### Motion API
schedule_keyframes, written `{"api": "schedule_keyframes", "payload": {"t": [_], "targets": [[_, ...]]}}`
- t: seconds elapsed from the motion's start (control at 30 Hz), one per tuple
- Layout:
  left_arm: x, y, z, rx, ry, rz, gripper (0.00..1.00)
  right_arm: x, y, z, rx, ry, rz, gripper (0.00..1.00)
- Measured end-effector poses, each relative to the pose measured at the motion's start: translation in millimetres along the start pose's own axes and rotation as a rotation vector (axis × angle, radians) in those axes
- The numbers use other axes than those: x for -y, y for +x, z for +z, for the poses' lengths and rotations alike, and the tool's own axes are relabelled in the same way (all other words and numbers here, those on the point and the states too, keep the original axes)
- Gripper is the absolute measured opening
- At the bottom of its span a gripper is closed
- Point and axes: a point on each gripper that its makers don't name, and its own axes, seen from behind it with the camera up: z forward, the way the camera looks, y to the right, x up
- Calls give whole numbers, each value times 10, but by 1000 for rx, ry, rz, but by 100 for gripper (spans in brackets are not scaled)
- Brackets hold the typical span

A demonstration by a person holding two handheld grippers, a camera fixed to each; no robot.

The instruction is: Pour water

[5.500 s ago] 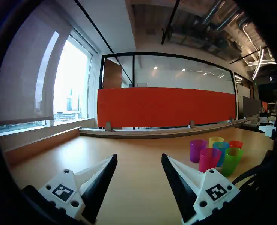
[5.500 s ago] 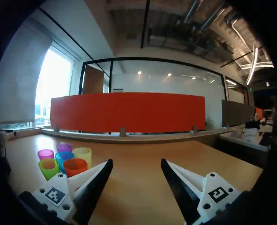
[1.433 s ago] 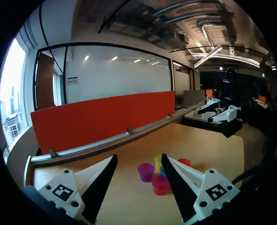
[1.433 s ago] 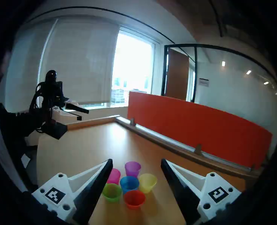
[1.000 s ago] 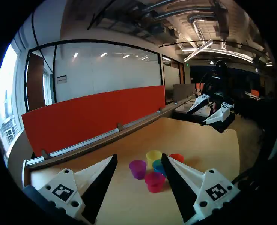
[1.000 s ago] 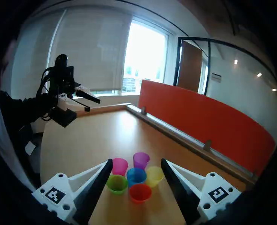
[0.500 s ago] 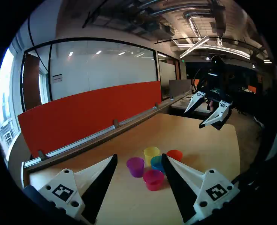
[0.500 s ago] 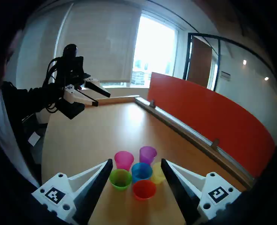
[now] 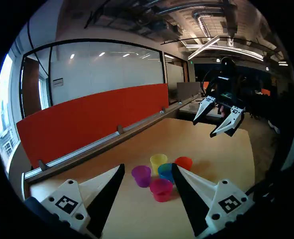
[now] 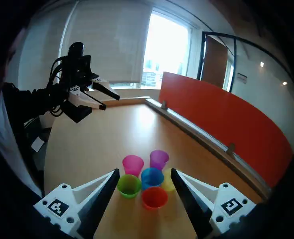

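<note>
A pale wooden worktop (image 9: 218, 151) ends at a long orange partition panel (image 9: 95, 115), with a black-framed glass wall (image 9: 107, 67) behind. A bright window (image 10: 167, 51) beside a pale roller blind (image 10: 107, 40) lights one side; exposed ceiling pipes (image 9: 202, 18) run overhead.

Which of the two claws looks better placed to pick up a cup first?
Probably the right gripper: open, with the red cup centred between its fingers. The left gripper, also open, has the pink cup off toward one finger.

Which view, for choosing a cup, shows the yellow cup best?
Left gripper view: the yellow cup shows its full rim behind the blue cup. In the right gripper view, the right gripper hides most of it.
</note>
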Motion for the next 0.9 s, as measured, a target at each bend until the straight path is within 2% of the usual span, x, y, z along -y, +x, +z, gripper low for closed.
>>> {"api": "schedule_keyframes", "payload": {"t": [0.9], "targets": [[-62, -291, 243, 40, -36, 18, 86, 189, -404, 424, 77, 71, -13, 100]]}}
